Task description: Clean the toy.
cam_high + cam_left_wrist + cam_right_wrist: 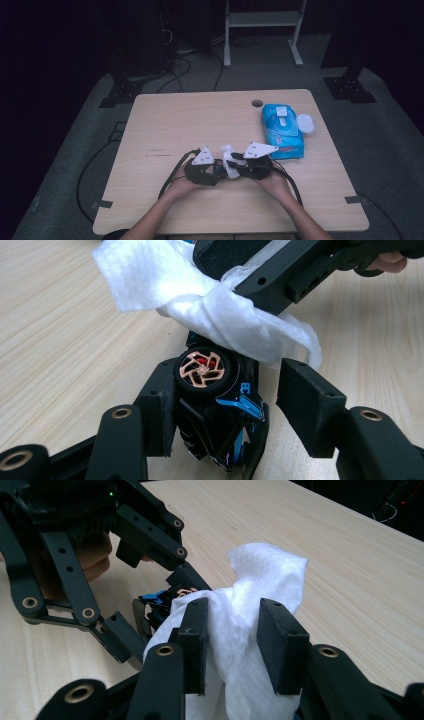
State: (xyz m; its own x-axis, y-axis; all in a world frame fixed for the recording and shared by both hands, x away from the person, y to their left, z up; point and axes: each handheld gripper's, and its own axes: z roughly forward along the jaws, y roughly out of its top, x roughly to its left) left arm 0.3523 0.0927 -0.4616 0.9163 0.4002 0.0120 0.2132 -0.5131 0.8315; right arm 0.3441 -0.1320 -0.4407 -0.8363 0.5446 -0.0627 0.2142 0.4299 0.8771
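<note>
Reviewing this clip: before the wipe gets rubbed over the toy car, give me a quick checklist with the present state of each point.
1. White wipe sits between the right gripper's jaws: ok, though whether the pads pinch it firmly: cannot tell.
2. Black and blue toy car with a copper-coloured wheel rests between the left gripper's jaws: ok; one pad lies against it, the other stands apart, so a firm hold: not ok.
3. Wipe touches the car: ok, it drapes over the car's far end in the left gripper view.
4. Blue wipes packet lies clear of both hands: ok.
5. Wooden table near the grippers free of obstacles: ok.
</note>
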